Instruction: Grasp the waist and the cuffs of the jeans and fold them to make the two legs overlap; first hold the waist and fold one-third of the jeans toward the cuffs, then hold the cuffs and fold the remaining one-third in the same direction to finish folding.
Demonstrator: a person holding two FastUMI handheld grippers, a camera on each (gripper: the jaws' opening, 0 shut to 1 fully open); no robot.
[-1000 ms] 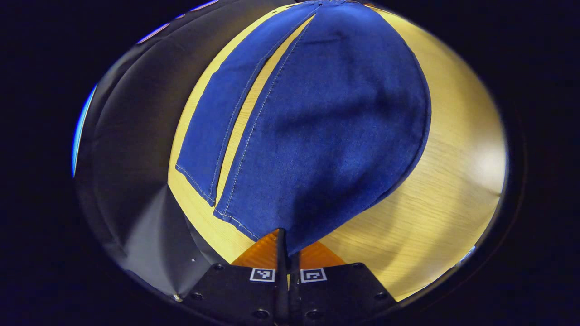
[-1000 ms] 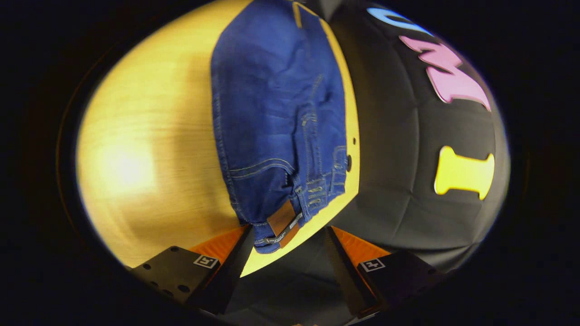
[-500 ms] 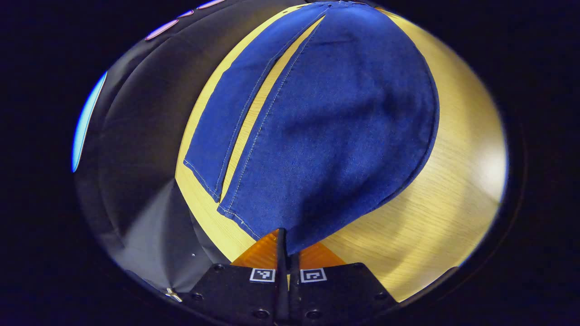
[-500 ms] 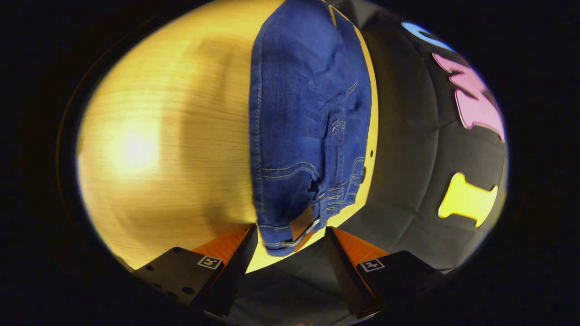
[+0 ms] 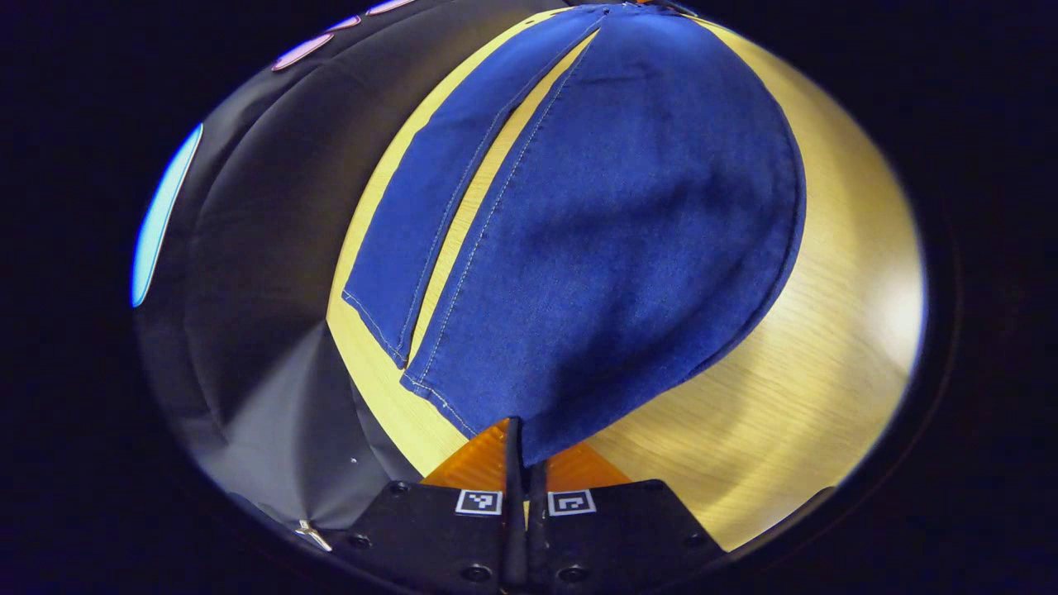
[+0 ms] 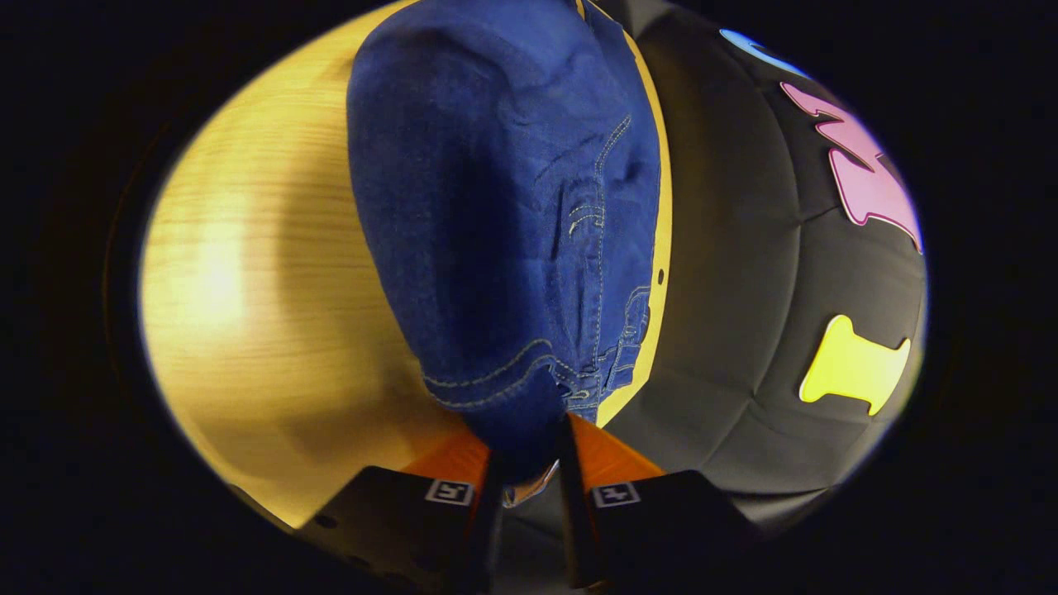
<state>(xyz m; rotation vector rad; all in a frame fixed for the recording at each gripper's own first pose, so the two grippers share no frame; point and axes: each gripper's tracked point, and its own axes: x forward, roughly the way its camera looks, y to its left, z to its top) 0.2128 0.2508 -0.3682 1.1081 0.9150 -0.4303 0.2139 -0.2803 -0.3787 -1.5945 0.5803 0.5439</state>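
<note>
Left gripper (image 5: 524, 442): your jaws are clamped together on the nearer cuff of the jeans (image 5: 612, 248).
Jeans: they lie along the wooden surface (image 5: 826, 330), both legs side by side.
Right gripper (image 6: 529, 467): your jaws pinch the waist (image 6: 529, 413).

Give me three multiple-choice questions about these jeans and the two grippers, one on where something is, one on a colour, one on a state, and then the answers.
1. Where do the jeans lie?
A. on a wooden table
B. on the floor
C. on a hanger

2. What colour are the jeans?
A. black
B. blue
C. grey

3. How does the left gripper stand?
A. wide open above the cloth
B. shut on the cuff end of a leg
C. open beside the waist

Answers:
1 A, pale wood of the table shows around the denim.
2 B, the denim is blue in both views.
3 B, its fingers meet with the leg end pinched between them.
</note>
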